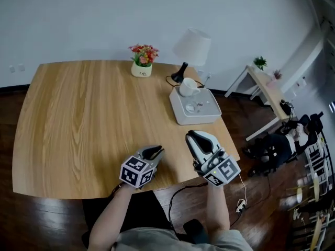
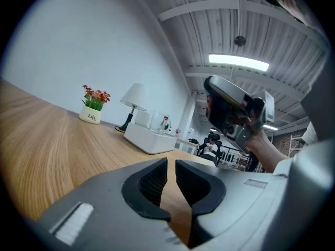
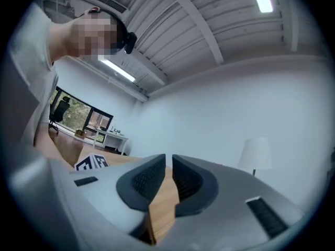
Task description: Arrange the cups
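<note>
Bright, even light — fisheye-warped edges

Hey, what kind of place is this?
Probably an office or studio dressed like a home: a wooden table with a table lamp and potted flowers, under a ribbed ceiling with strip lights.

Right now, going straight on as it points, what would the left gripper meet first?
Most likely the white tray holding the cups: it lines up just beyond the left gripper, with bare table between. Depth is unclear.

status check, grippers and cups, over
Left gripper and right gripper empty, jaws a slit apart. White ceramic mug in white rectangular tray, untouched. Nothing blocking on wooden table.
</note>
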Motion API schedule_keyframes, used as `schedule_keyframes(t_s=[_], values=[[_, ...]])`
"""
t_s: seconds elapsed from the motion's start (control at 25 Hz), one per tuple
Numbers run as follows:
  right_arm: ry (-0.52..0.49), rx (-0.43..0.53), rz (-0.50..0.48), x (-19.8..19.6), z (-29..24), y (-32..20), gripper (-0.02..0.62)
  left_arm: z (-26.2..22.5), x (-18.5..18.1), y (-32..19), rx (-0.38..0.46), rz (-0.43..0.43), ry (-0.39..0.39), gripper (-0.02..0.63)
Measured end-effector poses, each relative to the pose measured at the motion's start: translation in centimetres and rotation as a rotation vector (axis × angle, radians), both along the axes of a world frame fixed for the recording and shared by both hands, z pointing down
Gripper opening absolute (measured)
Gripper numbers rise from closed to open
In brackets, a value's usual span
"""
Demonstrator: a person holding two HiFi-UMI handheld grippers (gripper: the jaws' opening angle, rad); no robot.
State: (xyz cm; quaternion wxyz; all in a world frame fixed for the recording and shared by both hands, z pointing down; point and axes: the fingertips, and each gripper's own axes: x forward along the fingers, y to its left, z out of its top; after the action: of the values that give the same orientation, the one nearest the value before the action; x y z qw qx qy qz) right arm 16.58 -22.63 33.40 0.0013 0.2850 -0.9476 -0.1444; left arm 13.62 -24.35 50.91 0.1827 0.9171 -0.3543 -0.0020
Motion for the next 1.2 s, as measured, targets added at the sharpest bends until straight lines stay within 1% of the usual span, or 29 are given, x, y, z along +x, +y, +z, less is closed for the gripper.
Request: schedule_keyframes(t_s=[0.08, 0.16, 0.24, 0.32, 0.4, 0.44, 0.6, 0.84, 1.0, 1.2], values=[[-0.054, 0.014, 0.015, 0.3, 0.5, 1.9, 0.054, -0.1, -0.2, 0.0, 0.008, -0.008, -0.001, 0.044], [-0.145, 0.005, 0.021, 0.8, 0.5, 3.1, 0.045, -0.3, -0.3, 0.1, 0.026, -0.010, 0.008, 0.044], [-0.237, -0.016, 0.030, 1.4, 0.8, 3.7, 0.037, -0.9, -0.5, 0.1, 0.040, -0.020, 0.046, 0.044], [-0.290, -0.039, 0.039, 1.5, 1.6, 3.9, 0.026, -1.4, -1.1, 0.1, 0.031, -0.039, 0.111, 0.044], [-0.290, -0.050, 0.050, 1.2, 2.7, 4.0, 0.026, -1.7, -1.8, 0.3, 0.023, -0.057, 0.163, 0.044], [-0.283, -0.054, 0.053, 1.1, 3.1, 4.0, 0.026, -1.9, -2.1, 0.4, 0.025, -0.064, 0.174, 0.044], [-0.292, -0.079, 0.059, 1.5, 4.1, 3.9, 0.025, -2.5, -2.9, 1.4, 0.051, -0.083, 0.176, 0.043], [-0.291, -0.109, 0.070, 1.6, 5.4, 4.0, 0.026, -4.9, -3.7, 2.8, 0.117, -0.088, 0.226, 0.040], [-0.286, -0.124, 0.057, 0.9, 5.8, 4.2, 0.026, -6.3, -3.9, 3.7, 0.151, -0.086, 0.229, 0.040], [-0.289, -0.121, 0.013, -0.5, 5.5, 5.1, 0.025, -7.2, -4.0, 5.2, 0.176, -0.084, 0.216, 0.040]])
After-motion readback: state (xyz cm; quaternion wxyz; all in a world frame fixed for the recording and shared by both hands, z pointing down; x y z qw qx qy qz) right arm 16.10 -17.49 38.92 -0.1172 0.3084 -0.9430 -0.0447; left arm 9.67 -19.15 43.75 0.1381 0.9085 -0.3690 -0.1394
